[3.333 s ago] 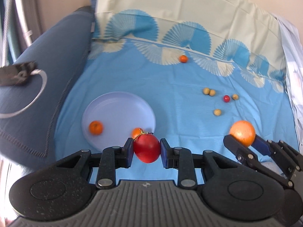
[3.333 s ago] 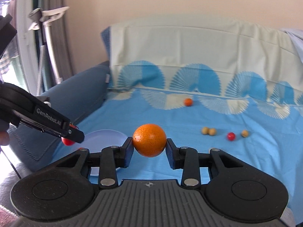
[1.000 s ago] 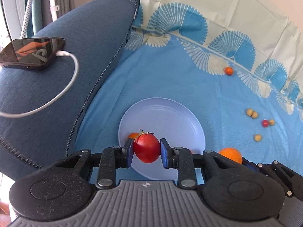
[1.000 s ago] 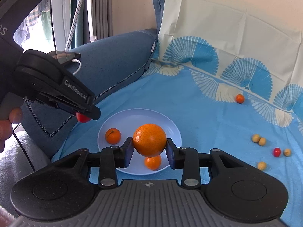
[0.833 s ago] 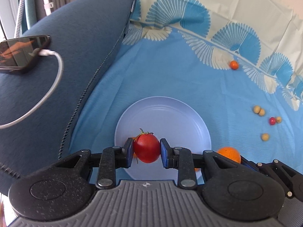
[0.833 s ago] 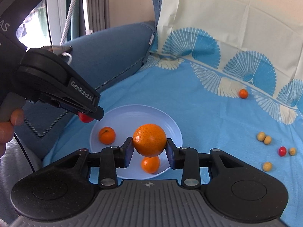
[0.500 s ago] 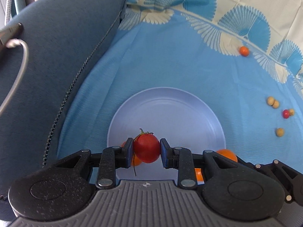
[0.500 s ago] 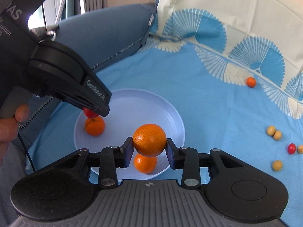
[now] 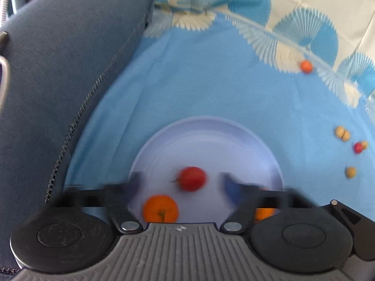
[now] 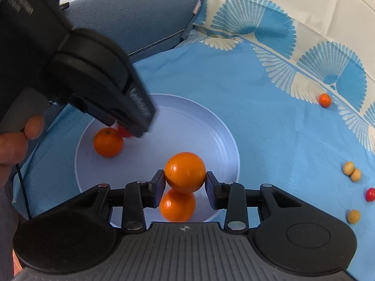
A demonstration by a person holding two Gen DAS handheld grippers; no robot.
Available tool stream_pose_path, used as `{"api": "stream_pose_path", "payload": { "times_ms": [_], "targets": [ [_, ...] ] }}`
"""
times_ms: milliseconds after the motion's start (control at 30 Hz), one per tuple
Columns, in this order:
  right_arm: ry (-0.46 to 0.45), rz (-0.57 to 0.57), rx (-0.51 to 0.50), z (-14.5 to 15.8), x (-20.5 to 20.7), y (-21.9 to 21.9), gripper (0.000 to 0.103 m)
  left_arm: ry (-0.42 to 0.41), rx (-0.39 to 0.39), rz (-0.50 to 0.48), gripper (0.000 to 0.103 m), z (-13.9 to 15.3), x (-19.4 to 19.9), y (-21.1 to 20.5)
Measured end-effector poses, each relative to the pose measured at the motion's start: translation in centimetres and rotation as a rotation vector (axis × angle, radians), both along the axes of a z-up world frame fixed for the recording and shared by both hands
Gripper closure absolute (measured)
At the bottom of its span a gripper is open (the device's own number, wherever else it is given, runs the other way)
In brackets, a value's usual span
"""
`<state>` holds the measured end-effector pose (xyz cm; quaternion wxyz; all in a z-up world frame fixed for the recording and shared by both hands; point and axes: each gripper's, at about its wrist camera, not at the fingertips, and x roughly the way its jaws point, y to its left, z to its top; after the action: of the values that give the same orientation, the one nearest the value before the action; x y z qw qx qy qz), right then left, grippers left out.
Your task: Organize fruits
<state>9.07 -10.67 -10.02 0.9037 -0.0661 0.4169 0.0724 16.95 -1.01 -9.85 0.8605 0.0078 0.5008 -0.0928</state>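
left gripper (image 9: 181,183) jaws opening, spread wide and blurred, nothing pressed between the pads. tomato (image 9: 192,178) sits loose between them on the plate (image 9: 211,135), clear of both fingers, stem end pointing toward picture-left in the left wrist view; it is near round, no clear long axis. small orange (image 9: 160,208) lies on the plate just nearer than the tomato, stem dimple facing up toward the camera.

right gripper (image 10: 184,185) jaws opening slightly, big orange (image 10: 185,172) between the pads: left pad touching it, right pad at its edge, contact hard to tell. it is round, no long axis, no stem showing. another orange (image 10: 177,207) lies on the plate right below it, at the near rim, partly hidden. in the right wrist view the left gripper's black body crosses the upper left with a person's fingers (image 10: 35,126) on its handle, and the tomato peeks out red under its tip beside the small orange.

plate is pale lavender, resting on a blue cloth (image 9: 222,89) with a fan pattern. dark blue cushion (image 9: 58,58) lies left of it. farther out on the cloth, well apart from the plate: three tan balls (image 10: 351,172) and a red berry (image 10: 370,194) to the right, a tiny orange fruit (image 10: 325,100) near the fan border.
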Motion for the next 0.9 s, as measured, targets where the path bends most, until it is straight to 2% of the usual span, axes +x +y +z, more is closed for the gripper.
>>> {"api": "stream_pose_path", "payload": {
  "times_ms": [33,100,200,400,633,900],
  "targets": [
    [-0.013,0.004,-0.007,0.3,-0.2,0.0,0.055,-0.025,-0.01,0.009,0.0,0.5,-0.3,0.2],
    [-0.046,0.002,-0.023,1.0,-0.7,0.1,0.03,-0.04,-0.006,0.009,0.0,1.5,-0.8,0.4],
    [-0.087,-0.002,-0.042,2.5,-2.0,0.0,0.017,-0.035,0.012,0.026,0.0,2.6,-2.0,0.9],
    [-0.111,-0.014,-0.005,6.0,-6.0,-0.2,0.008,-0.05,0.0,0.054,0.0,5.0,-6.7,3.1],
    [-0.144,-0.04,0.017,8.9,-11.2,0.0,0.005,-0.083,-0.008,0.085,0.0,7.2,-11.9,4.5],
    [-0.23,-0.092,0.018,11.0,-15.0,-1.1,0.003,-0.134,-0.003,0.091,0.0,9.0,-15.6,4.8]
  ]
}}
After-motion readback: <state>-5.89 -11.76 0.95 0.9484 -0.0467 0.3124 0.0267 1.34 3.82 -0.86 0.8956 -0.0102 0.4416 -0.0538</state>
